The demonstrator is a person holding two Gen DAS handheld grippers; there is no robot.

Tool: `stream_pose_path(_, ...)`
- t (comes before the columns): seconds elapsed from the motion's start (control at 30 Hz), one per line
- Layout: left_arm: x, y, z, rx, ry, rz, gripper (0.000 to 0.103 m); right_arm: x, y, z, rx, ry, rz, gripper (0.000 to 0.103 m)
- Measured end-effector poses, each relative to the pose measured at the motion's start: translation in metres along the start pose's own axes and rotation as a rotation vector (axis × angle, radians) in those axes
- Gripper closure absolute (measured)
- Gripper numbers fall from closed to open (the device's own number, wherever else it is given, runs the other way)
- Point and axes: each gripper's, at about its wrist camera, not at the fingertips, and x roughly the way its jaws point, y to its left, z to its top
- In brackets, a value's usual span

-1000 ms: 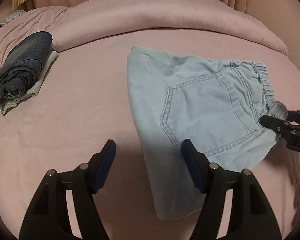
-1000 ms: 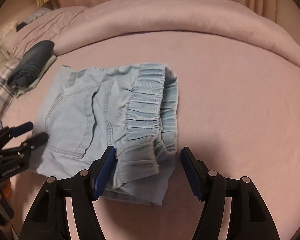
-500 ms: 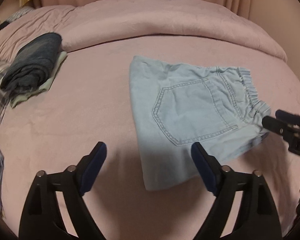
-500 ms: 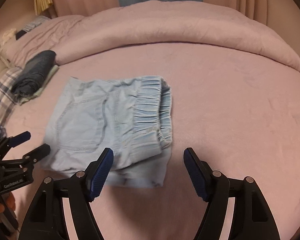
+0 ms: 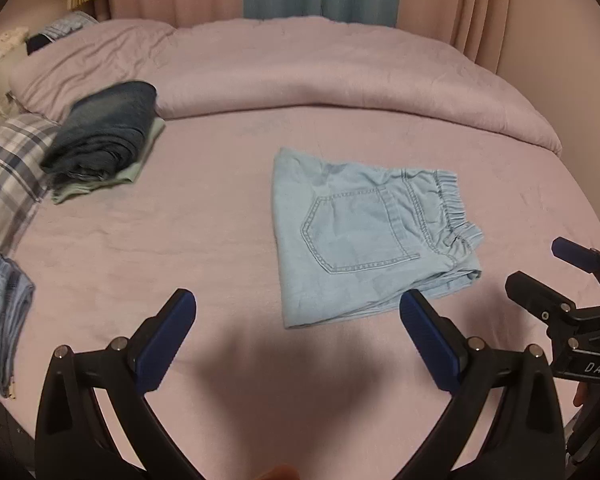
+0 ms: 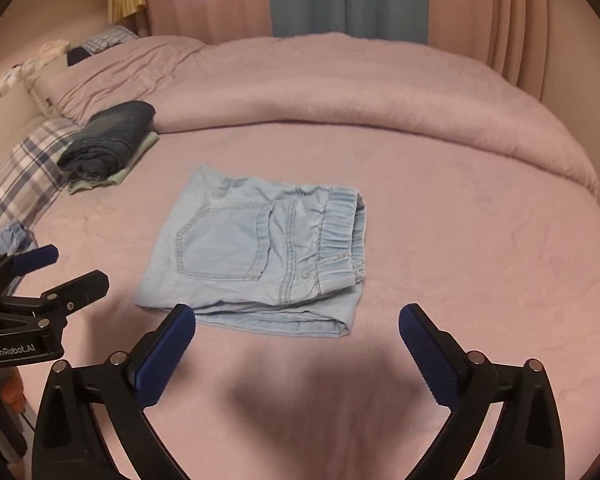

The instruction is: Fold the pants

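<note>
**Both jaws let go and pull back from the folded pants**

Left wrist view: since a second ago the pants (image 5: 364,240) have shrunk ahead of the left gripper (image 5: 298,334), whose jaws are opening wide with nothing between them. The bundle lies on the bed (image 5: 180,248) ahead and slightly right, waistband rightward.

Right wrist view: the right gripper (image 6: 298,336), which earlier straddled the waistband, is also opening, empty; the pants lie ahead-left, about equally near both.
</note>
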Motion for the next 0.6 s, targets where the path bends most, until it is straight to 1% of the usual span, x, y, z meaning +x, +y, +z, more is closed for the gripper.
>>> stream_pose_path(0.13, -0.021, 0.002, -0.001, -0.012, -0.021, 0.0, 0.001, -0.02, 0.005, 0.0, 0.004, -0.025, -0.004, 0.001)
stream_pose_path(0.3, -0.043, -0.001, -0.003, -0.004, -0.053, 0.047, 0.001, -0.042, 0.01, -0.001, 0.0, -0.053, 0.007, 0.001)
stream_pose_path(0.43, -0.047, -0.003, -0.01, 0.0, -0.051, 0.07, 0.001, -0.047, 0.016, -0.006, 0.002, -0.058, 0.015, 0.001)
stream_pose_path(0.6, -0.046, -0.006, -0.016, 0.005, -0.029, 0.074, 0.001, -0.046, 0.018, -0.011, 0.016, -0.043, 0.016, 0.001)
